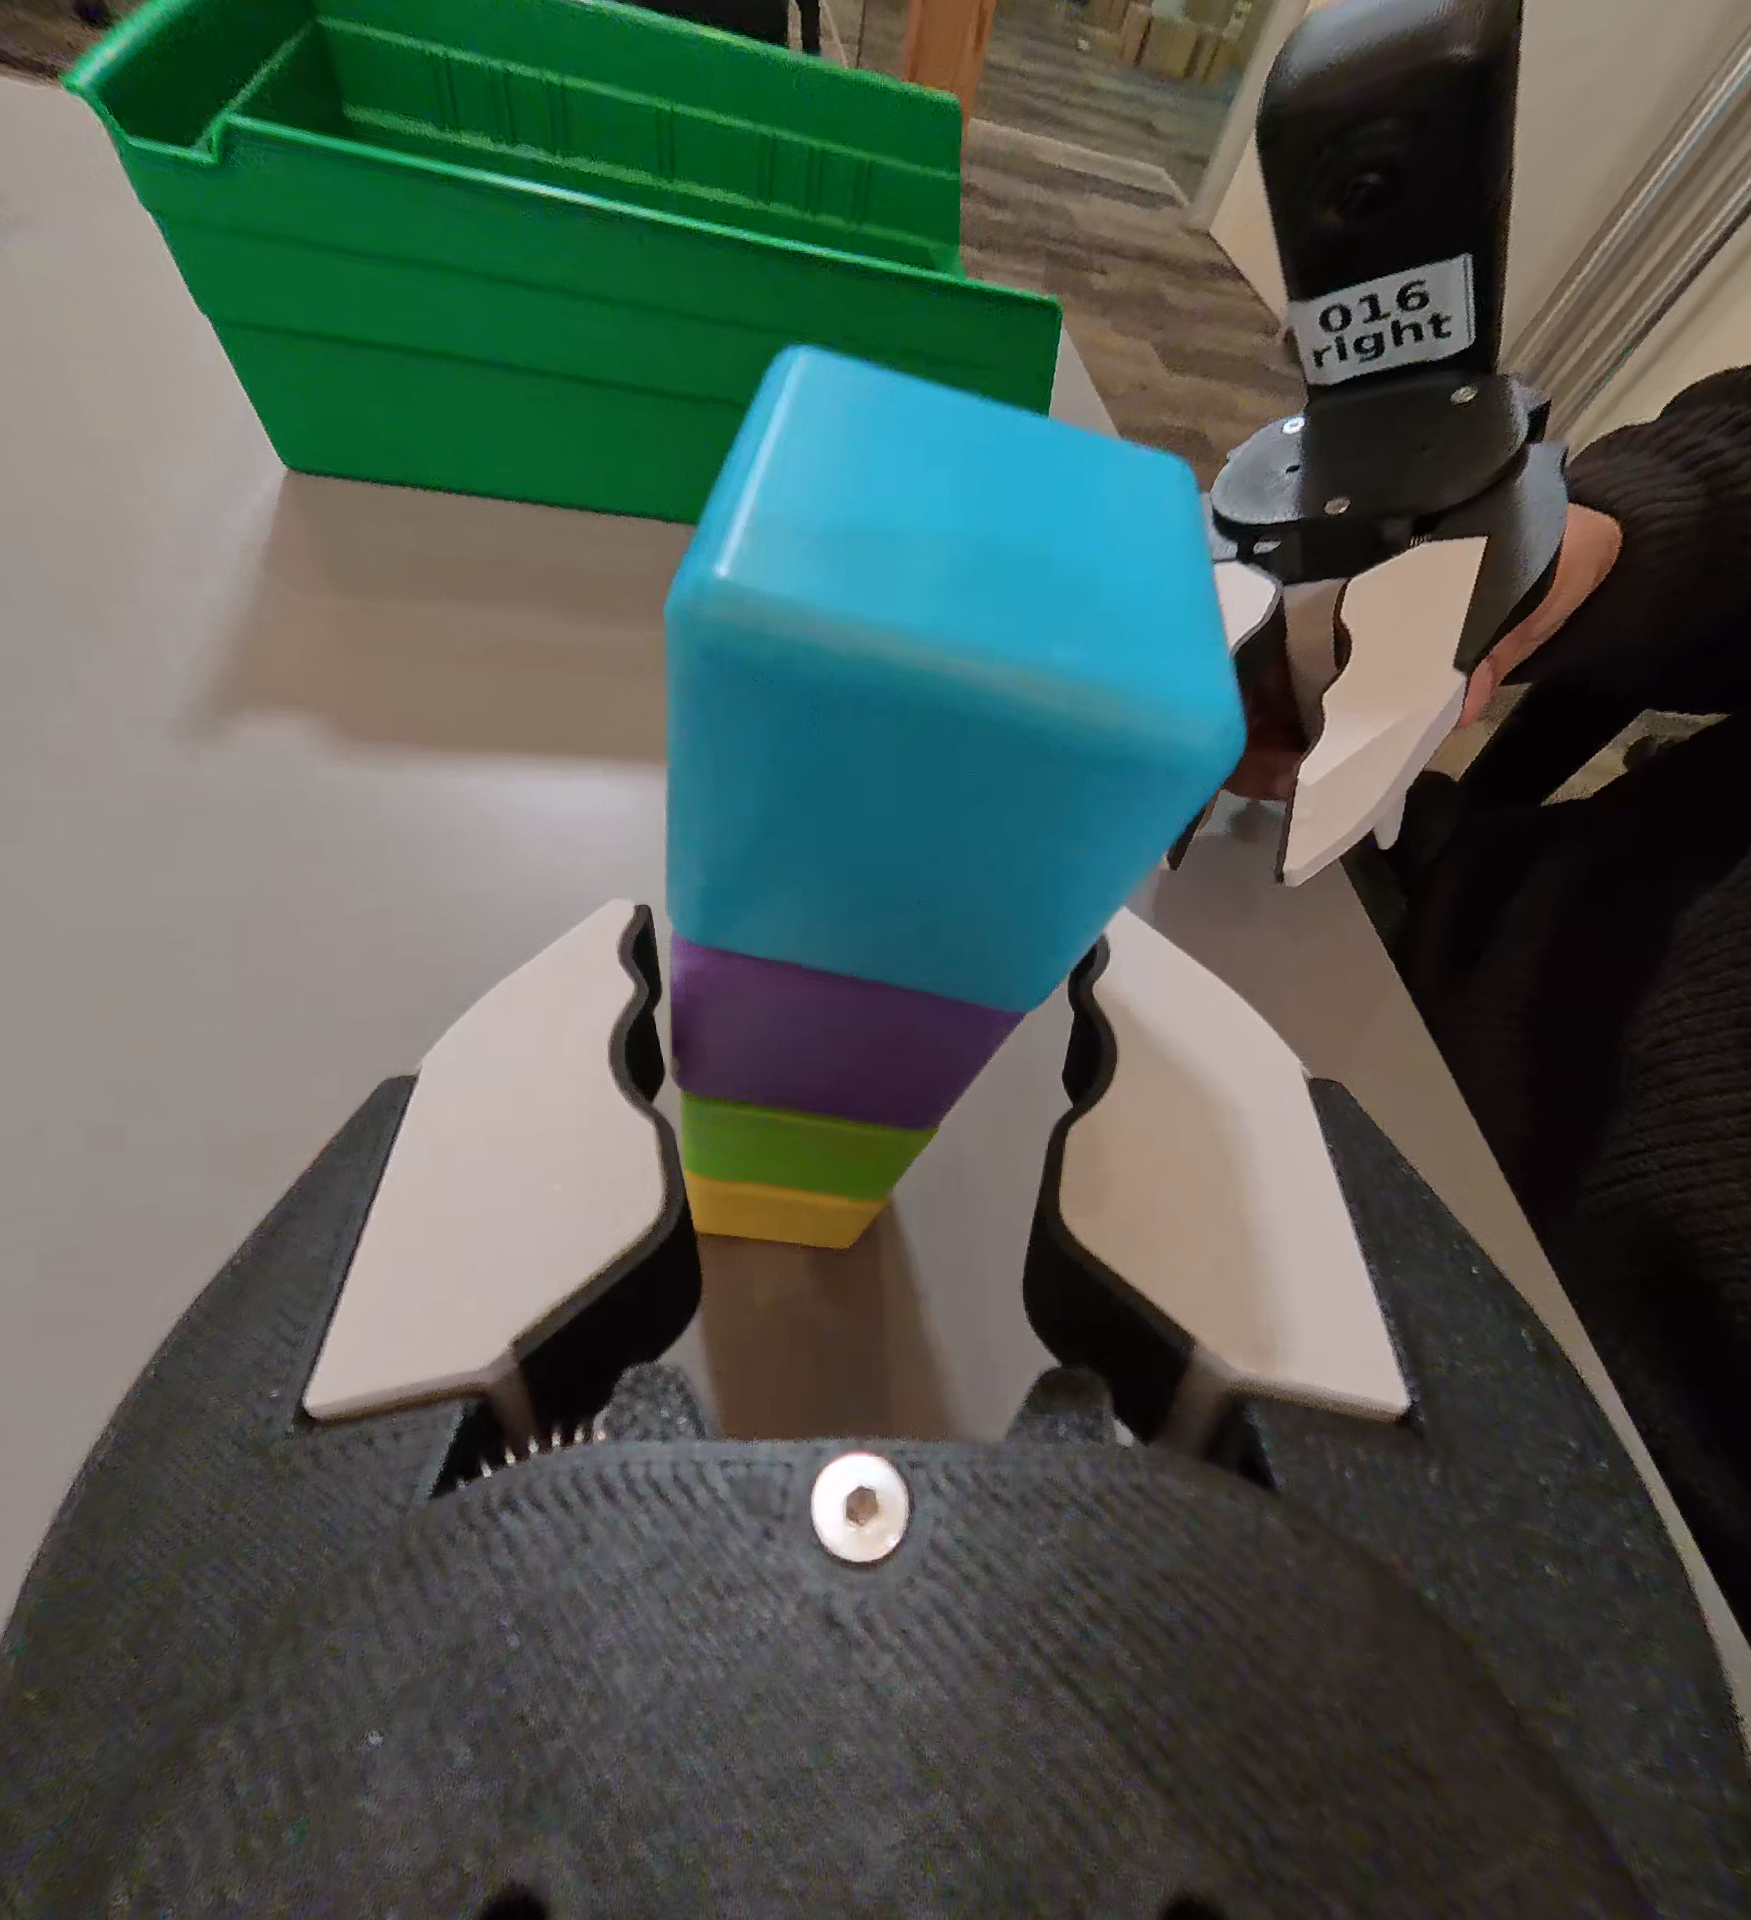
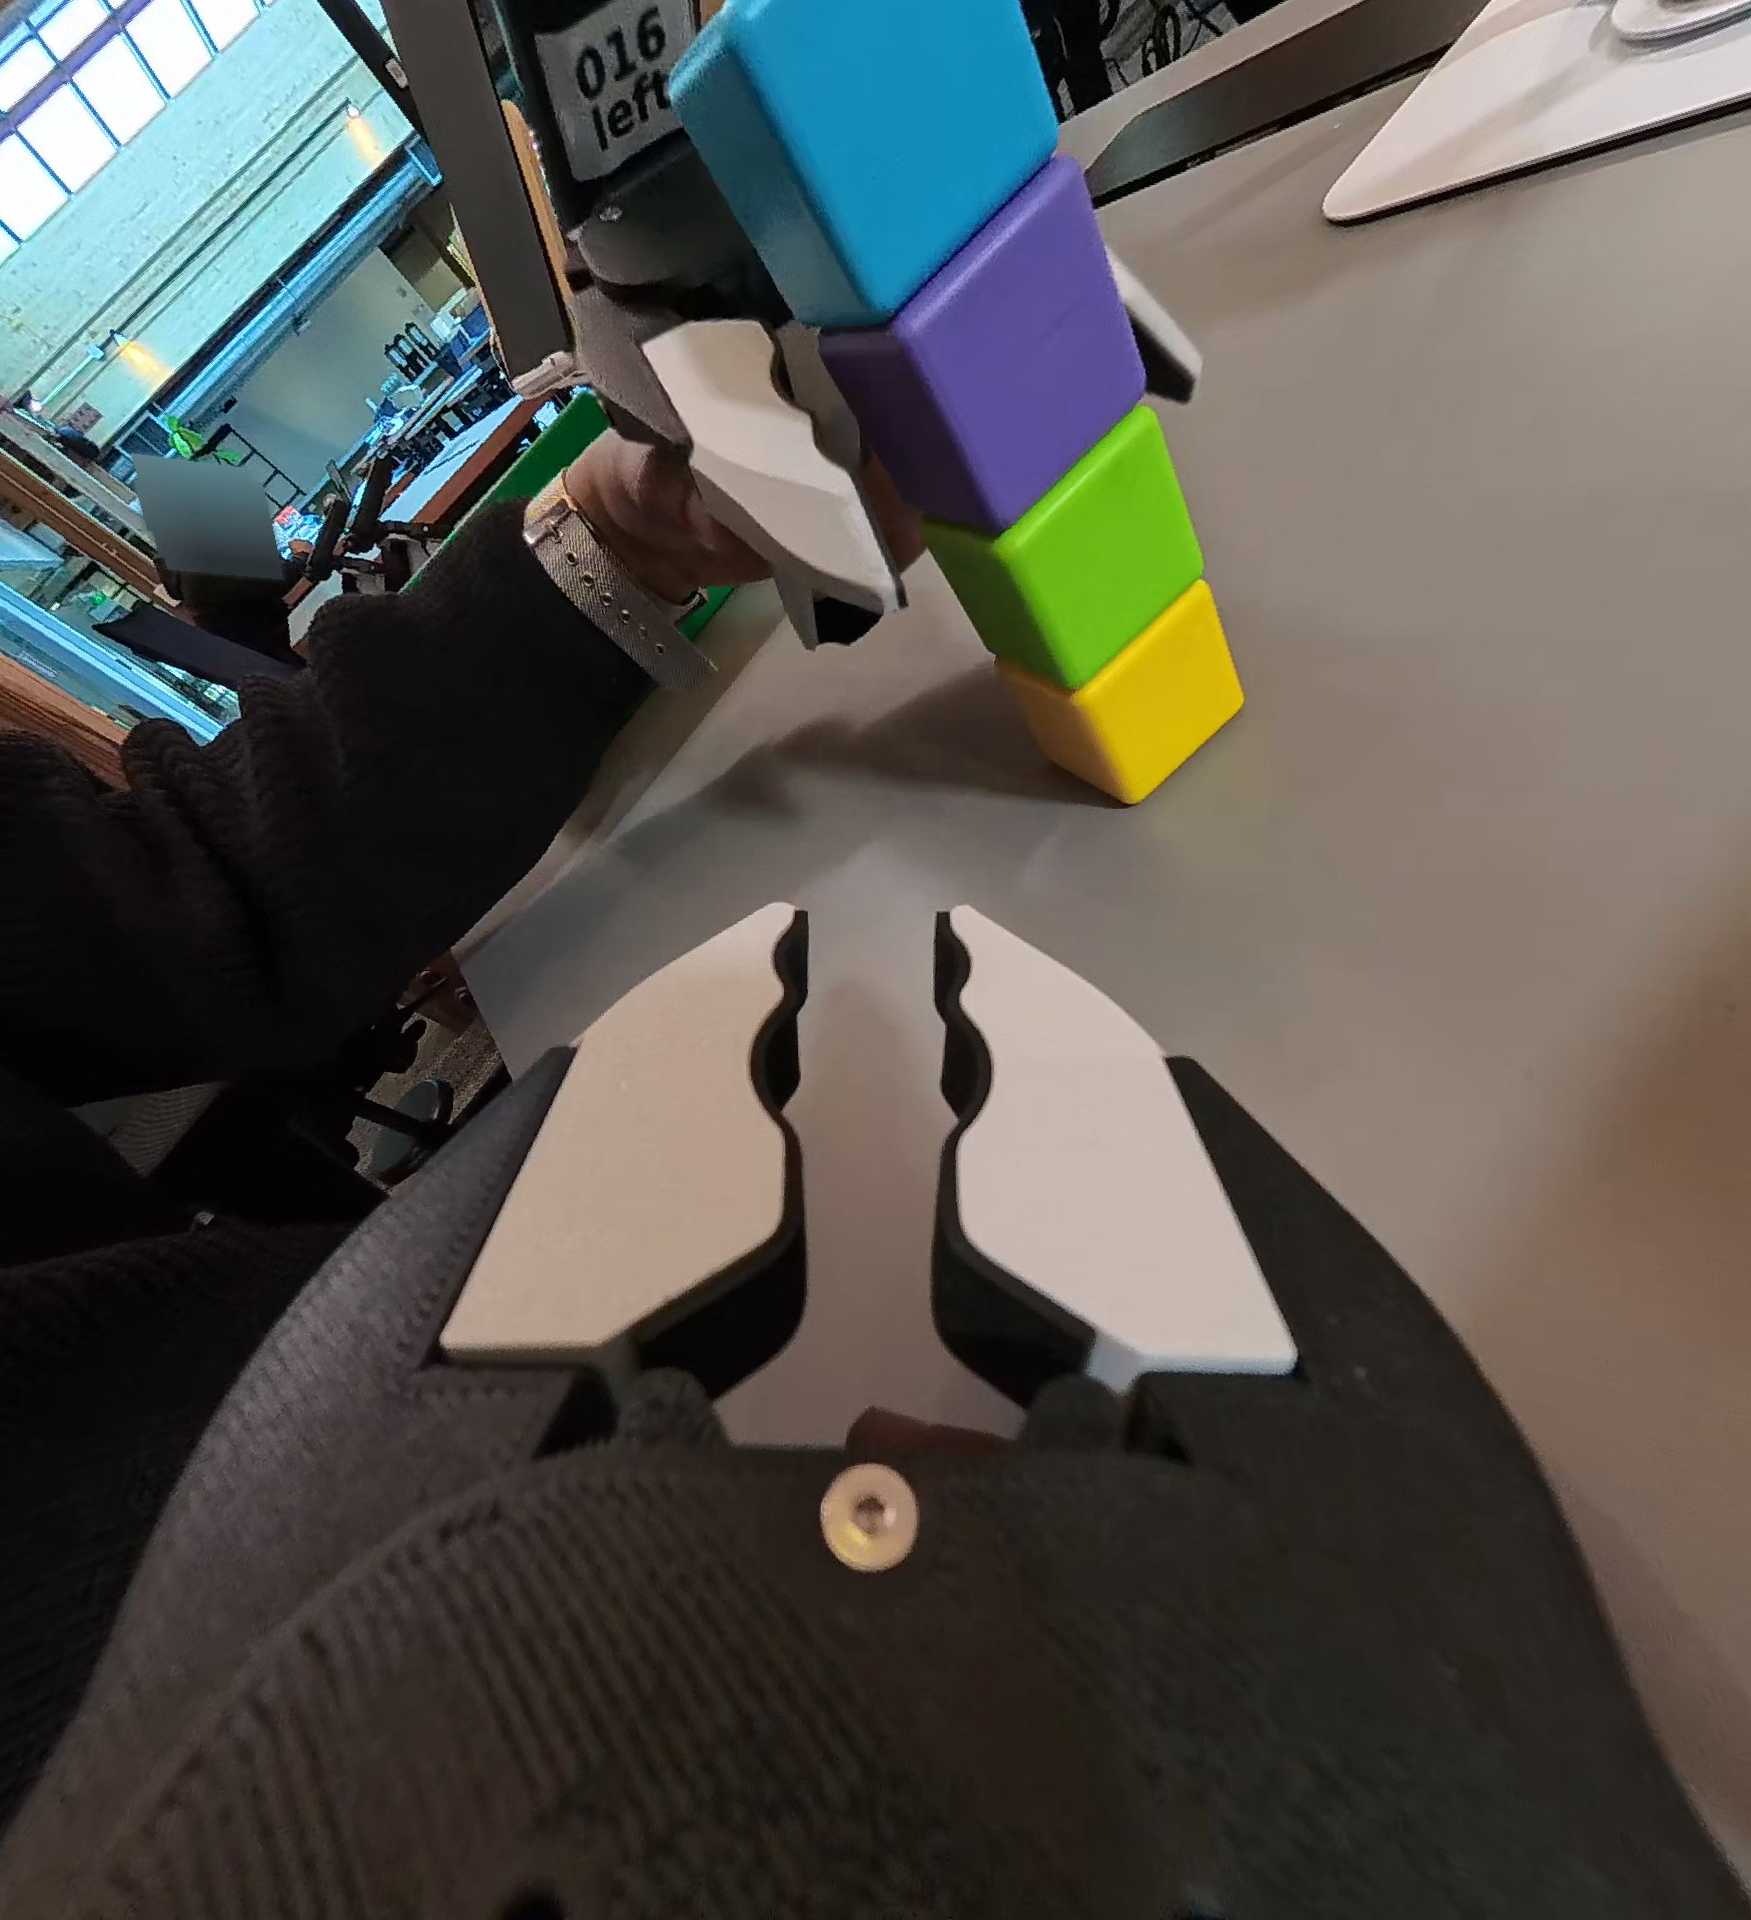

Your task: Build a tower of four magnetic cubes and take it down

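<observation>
A stack of four cubes stands on the grey table [image 1: 227, 779]: yellow cube [image 2: 1146, 712] at the bottom, then green cube [image 2: 1089, 545], purple cube [image 2: 1006, 348], and blue cube [image 2: 881, 135] on top. In the left wrist view I see them from above: blue [image 1: 944, 665], purple [image 1: 829, 1039], green [image 1: 803, 1148], yellow [image 1: 783, 1210]. My left gripper [image 1: 866, 940] is open, with one finger on each side of the stack at the purple cube's height; it also shows in the right wrist view [image 2: 1016, 499]. My right gripper [image 2: 871, 920] is narrowly open and empty, low over the table short of the stack, and shows beside the blue cube [image 1: 1240, 862].
Two green plastic bins [image 1: 538, 312] stand side by side at the back of the table. The table's edge runs close by on the right of the stack [image 1: 1473, 1091]. A flat white base [image 2: 1577, 125] lies at the far corner. A person's dark sleeves [image 2: 279, 831] reach in. The flat white base [image 2: 1577, 125] is about 25 cm from my left fingertips and 35 cm from my right.
</observation>
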Available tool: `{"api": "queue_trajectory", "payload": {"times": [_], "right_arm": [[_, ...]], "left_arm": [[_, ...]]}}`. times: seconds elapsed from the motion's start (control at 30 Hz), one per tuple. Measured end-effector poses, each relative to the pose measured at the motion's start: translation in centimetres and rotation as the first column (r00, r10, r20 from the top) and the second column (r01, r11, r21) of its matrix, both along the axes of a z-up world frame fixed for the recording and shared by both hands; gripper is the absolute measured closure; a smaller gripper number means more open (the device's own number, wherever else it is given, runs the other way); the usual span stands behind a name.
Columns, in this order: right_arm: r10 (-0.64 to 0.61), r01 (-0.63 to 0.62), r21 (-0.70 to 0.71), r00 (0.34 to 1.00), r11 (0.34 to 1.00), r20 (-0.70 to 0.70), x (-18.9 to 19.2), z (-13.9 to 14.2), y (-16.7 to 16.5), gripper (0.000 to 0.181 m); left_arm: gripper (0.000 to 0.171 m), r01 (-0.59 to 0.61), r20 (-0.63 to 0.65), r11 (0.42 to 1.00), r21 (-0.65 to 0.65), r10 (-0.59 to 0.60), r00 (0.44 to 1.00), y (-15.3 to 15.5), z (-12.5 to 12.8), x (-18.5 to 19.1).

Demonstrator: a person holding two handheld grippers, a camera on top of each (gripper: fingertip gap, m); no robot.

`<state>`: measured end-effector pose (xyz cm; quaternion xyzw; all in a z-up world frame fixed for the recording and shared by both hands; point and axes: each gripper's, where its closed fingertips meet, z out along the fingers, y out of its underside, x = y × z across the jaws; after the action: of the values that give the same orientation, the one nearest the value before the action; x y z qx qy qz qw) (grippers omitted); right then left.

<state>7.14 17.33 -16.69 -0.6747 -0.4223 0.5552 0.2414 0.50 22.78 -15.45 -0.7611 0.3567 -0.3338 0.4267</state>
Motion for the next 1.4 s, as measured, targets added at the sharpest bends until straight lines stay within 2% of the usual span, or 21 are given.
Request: {"api": "queue_trajectory", "payload": {"times": [0.3,0.67,0.83,0.93,1.0,1.1,1.13,1.17,1.3,1.4], "right_arm": [[-0.001,0.001,-0.028,1.000,1.000,-0.013,0.1,0.2,0.1,0.157],[-0.007,0.006,-0.042,1.000,0.999,-0.012,0.1,0.0,0.3,0.157],[0.002,-0.003,0.076,1.000,0.997,0.007,0.0,0.0,0.3,0.150],[0.015,-0.013,0.174,1.000,0.985,-0.014,-0.4,0.6,0.4,0.143],[0.024,-0.009,0.242,0.998,0.970,-0.059,-0.7,1.4,0.6,0.140],[0.039,0.019,0.319,0.984,0.948,-0.174,-1.4,3.5,1.1,0.133],[0.025,0.048,0.334,0.977,0.941,-0.212,-1.7,4.2,1.5,0.122],[-0.004,0.097,0.364,0.969,0.926,-0.248,-1.8,4.9,2.2,0.114],[-0.033,0.254,0.536,0.921,0.805,-0.388,-2.4,7.6,4.1,0.110],[-0.005,0.232,0.553,0.925,0.800,-0.380,-3.5,7.5,4.6,0.108]], "left_arm": [[0.096,-0.043,0.017,0.998,-0.040,0.044,0.999,-0.9,-0.7,-0.6],[0.097,-0.041,0.033,0.996,-0.075,0.043,0.999,-1.4,-1.3,-0.7],[0.100,-0.060,0.067,0.996,-0.062,0.064,0.996,-2.0,-1.4,-1.0],[0.107,-0.118,0.078,0.990,0.079,0.112,0.991,-1.7,-0.7,-1.5],[0.107,-0.158,0.102,0.975,0.158,0.143,0.984,-1.2,0.3,-1.7],[0.101,-0.177,0.142,0.966,0.188,0.152,0.978,-0.9,1.1,-1.3],[0.099,-0.177,0.148,0.965,0.192,0.150,0.978,-0.9,1.1,-1.1],[0.098,-0.179,0.150,0.964,0.194,0.151,0.977,-1.0,1.0,-0.8],[0.099,-0.260,0.146,0.938,0.229,0.230,0.962,-0.4,0.5,-0.6],[0.107,-0.302,0.124,0.920,0.250,0.279,0.952,0.1,0.6,-0.8]]}}
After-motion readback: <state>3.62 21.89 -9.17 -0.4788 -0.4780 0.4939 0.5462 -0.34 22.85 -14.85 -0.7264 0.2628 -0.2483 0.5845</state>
